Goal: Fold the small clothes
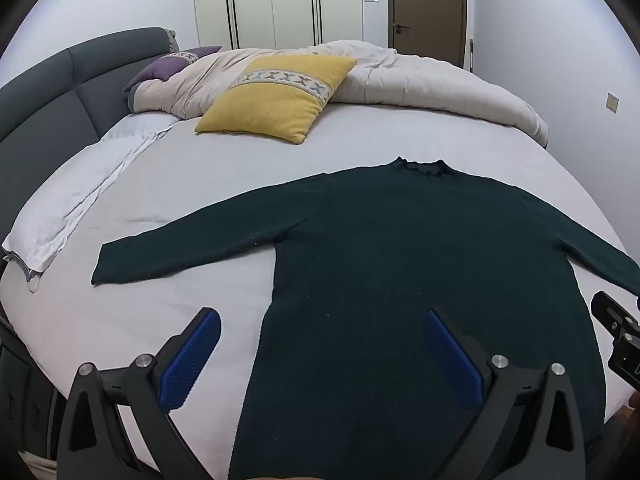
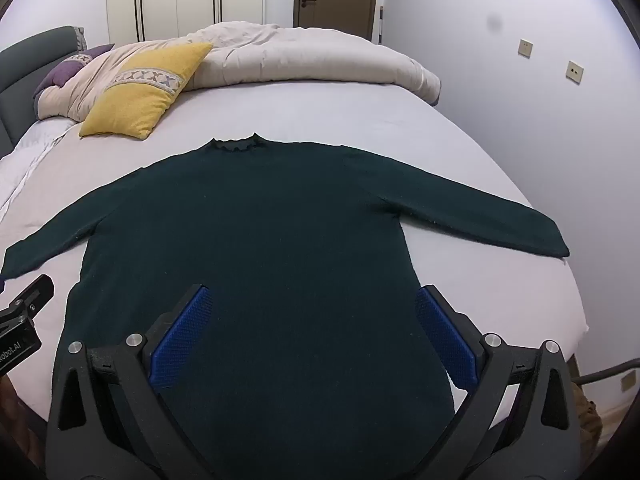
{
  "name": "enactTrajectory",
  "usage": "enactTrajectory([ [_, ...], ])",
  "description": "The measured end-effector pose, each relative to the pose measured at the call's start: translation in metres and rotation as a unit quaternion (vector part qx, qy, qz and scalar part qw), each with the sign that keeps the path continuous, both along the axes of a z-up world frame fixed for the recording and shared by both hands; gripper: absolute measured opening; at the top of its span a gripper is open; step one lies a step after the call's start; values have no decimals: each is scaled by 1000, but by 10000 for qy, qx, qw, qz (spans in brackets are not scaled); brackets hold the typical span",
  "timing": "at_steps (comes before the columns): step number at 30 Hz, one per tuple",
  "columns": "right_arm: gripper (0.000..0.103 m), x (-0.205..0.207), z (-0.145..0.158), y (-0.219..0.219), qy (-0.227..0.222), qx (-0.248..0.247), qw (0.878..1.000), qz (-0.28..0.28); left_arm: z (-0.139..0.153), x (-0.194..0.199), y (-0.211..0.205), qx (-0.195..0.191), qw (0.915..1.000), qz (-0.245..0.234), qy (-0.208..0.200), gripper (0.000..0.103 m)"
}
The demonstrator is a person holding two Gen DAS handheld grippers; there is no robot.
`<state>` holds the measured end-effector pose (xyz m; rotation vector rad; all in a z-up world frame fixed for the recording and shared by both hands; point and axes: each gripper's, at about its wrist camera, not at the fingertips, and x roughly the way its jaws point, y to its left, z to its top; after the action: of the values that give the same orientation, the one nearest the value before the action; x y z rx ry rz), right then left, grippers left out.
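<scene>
A dark green long-sleeved sweater (image 1: 400, 248) lies flat on the bed, collar far, both sleeves spread out sideways; it also shows in the right wrist view (image 2: 260, 232). My left gripper (image 1: 322, 320) is open and empty, held above the sweater's lower left edge, its left blue pad over the sheet. My right gripper (image 2: 312, 300) is open and empty above the sweater's lower right part. The sweater's hem is hidden under the grippers. Part of the right gripper (image 1: 618, 336) shows at the left wrist view's right edge.
The bed has a pale sheet (image 1: 200, 184). A yellow cushion (image 1: 276, 96), a rumpled beige duvet (image 1: 420, 80) and a purple pillow (image 1: 168, 66) lie at the far side. A grey headboard (image 1: 60, 96) stands left. The wall (image 2: 540, 120) runs close on the right.
</scene>
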<state>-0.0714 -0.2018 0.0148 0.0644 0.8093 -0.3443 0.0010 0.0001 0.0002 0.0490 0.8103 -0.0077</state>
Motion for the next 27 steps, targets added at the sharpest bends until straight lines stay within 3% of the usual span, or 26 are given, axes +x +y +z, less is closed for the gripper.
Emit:
enactTrajectory([
  [27, 103, 1, -1, 1, 3, 50, 10000, 2, 0, -2, -3, 11, 10000, 12, -86, 103],
])
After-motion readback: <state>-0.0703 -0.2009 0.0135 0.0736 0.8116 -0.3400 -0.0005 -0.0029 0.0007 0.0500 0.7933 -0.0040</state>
